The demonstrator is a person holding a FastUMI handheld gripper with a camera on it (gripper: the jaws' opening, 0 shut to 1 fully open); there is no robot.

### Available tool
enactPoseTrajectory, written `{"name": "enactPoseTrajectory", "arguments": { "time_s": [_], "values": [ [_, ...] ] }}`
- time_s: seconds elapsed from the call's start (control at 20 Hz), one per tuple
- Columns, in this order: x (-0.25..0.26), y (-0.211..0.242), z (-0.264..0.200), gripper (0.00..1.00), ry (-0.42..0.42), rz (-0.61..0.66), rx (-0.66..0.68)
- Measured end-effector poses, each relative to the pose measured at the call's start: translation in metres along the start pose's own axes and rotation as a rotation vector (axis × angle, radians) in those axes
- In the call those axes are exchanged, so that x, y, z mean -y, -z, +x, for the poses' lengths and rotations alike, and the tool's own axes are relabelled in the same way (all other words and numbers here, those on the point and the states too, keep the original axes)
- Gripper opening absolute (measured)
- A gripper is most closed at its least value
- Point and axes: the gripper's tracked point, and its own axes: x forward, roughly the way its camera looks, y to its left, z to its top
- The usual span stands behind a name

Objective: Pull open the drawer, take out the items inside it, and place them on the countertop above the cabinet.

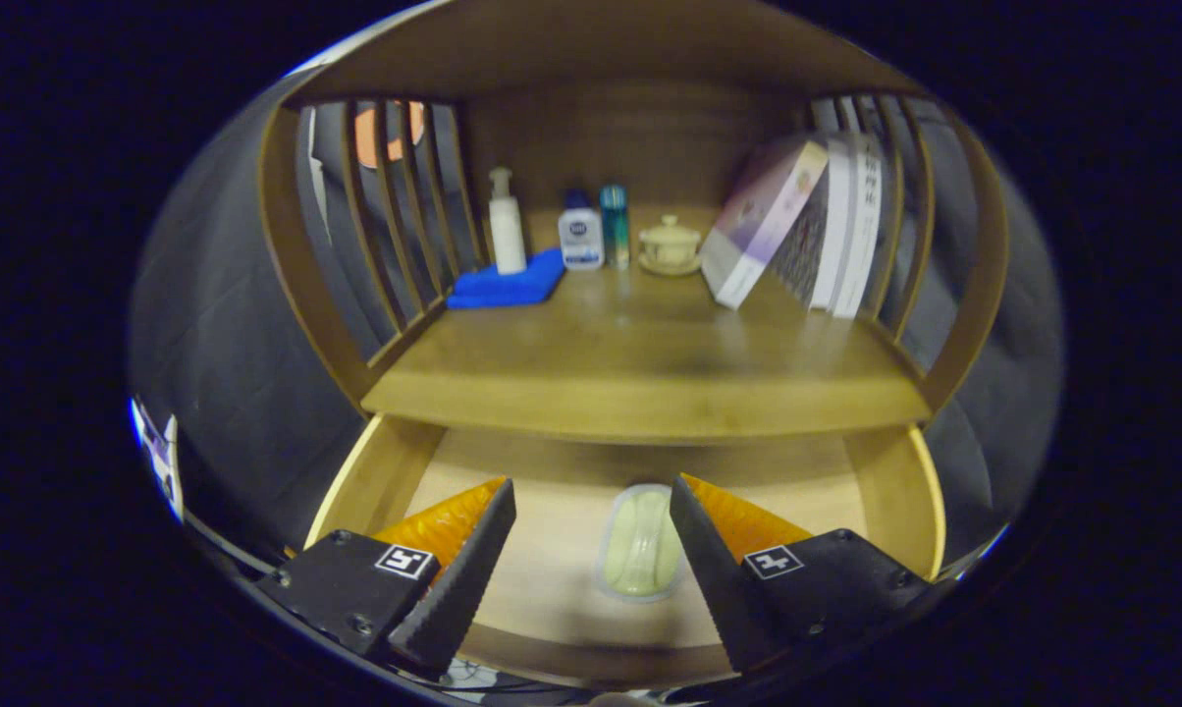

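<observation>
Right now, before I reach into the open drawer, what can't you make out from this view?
- Rear of the drawer: hidden under the countertop, so further items cannot be ruled out.
- Pale wrapped item: its right edge sits behind one finger of the open hand-held gripper; what it is stays unclear.
- Bottles at the back: too small to identify.

A homelike corner staged in a booth: a wooden cabinet (640, 363) with slatted sides. On its countertop, a pump bottle (506, 222) stands at the back left, leaning books (807, 231) at the right, a lidded cup (670, 244) between
</observation>
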Motion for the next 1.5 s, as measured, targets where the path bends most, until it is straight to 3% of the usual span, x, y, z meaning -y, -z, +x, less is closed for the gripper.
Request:
{"name": "enactPoseTrajectory", "arguments": {
  "time_s": [0.35,0.6,0.75,0.9,1.15,1.5],
  "values": [
    [0.031,0.03,0.047,0.89,0.109,0.02,-0.218],
    [0.039,0.043,0.06,0.83,0.137,0.041,-0.326],
    [0.045,0.047,0.066,0.64,0.162,0.058,-0.362],
    [0.05,0.049,0.068,0.52,0.168,0.073,-0.378],
    [0.041,0.048,0.063,0.23,0.113,0.081,-0.351],
    [0.03,0.047,0.028,0.22,0.085,0.037,-0.314]
  ]
}}
